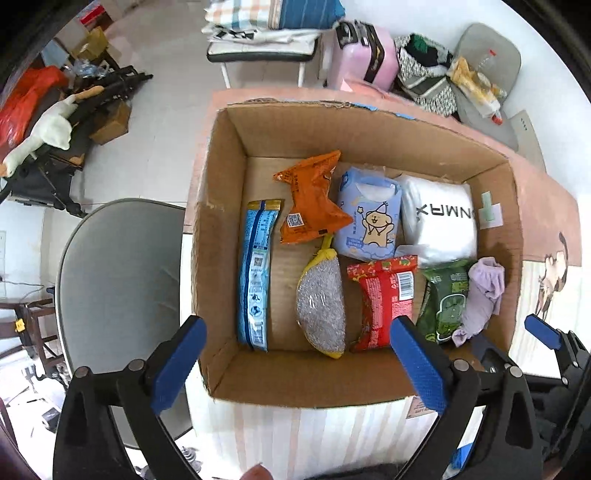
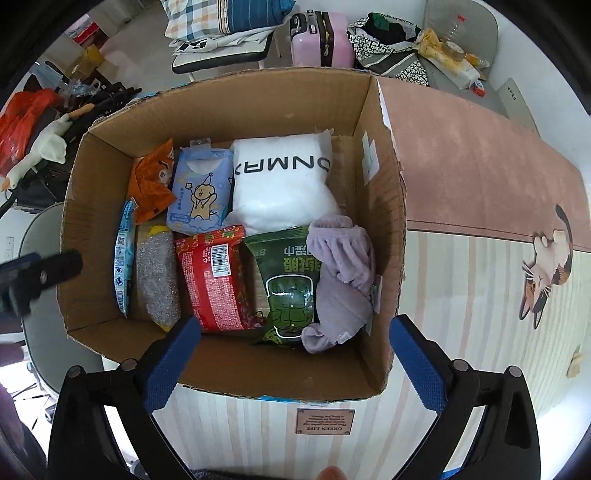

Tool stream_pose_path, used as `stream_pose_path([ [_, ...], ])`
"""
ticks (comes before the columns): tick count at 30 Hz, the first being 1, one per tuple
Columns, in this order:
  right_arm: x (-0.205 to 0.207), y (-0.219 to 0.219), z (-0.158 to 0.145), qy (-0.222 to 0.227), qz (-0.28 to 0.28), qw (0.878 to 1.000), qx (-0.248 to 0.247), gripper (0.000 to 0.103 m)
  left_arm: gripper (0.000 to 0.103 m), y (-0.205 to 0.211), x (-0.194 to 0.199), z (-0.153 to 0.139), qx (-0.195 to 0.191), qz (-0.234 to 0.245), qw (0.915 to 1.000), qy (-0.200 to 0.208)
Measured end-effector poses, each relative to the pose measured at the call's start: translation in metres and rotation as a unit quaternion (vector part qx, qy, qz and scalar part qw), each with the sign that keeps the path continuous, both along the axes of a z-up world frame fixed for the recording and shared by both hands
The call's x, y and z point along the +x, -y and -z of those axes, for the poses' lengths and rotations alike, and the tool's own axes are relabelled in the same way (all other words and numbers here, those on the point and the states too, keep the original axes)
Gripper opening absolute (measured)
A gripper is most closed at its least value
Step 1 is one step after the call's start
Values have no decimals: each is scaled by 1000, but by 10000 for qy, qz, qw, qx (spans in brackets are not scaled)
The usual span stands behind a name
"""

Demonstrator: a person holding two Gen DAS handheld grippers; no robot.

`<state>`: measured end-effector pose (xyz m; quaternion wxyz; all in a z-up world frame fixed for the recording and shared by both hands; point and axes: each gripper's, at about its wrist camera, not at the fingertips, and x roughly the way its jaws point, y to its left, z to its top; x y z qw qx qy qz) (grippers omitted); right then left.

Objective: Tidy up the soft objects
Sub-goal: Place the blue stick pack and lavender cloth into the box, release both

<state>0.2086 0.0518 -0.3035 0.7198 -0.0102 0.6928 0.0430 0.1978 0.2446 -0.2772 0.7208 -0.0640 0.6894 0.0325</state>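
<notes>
An open cardboard box (image 1: 229,384) (image 2: 391,229) stands on the table and holds several soft items: a blue packet (image 1: 256,273), an orange pouch (image 1: 314,199), a silver scrubber (image 1: 321,306), a light blue pack (image 1: 369,218), a white bag (image 1: 439,218) (image 2: 280,184), a red packet (image 1: 384,299) (image 2: 218,277), a green pack (image 1: 447,299) (image 2: 291,280) and a lilac cloth (image 1: 484,291) (image 2: 343,269). My left gripper (image 1: 295,365) is open and empty above the box's near wall. My right gripper (image 2: 291,365) is open and empty above the near wall too.
The table has a striped and pink cloth with a cat picture (image 2: 546,269). A grey chair (image 1: 114,280) stands left of the box. Behind are a pink suitcase (image 1: 365,55), folded fabrics on a bench (image 1: 266,26), a bag on a chair (image 1: 428,74) and a plush goose (image 1: 44,133).
</notes>
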Motion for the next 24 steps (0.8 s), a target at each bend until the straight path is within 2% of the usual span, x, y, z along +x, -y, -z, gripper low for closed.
stream_pose_path([
  [4, -2, -3, -5, 98, -1, 9999, -81, 103, 102, -2, -11, -2, 50, -140, 9997, 169],
  [14, -1, -7, 0, 115, -1, 9998, -140, 103, 102, 6, -20, 8, 215, -175, 9994, 190],
  [18, -7, -6, -11, 222, -14, 9997, -114, 103, 102, 10, -30, -14, 286, -185, 9985, 428],
  [21, -17, -3, -36, 472, -26, 9988, -129, 103, 102, 17, -42, -44, 345, -150, 9963, 770],
  [24, -33, 2, -73, 854, -34, 9963, -132, 103, 102, 25, -59, -78, 366, -109, 9934, 1086],
])
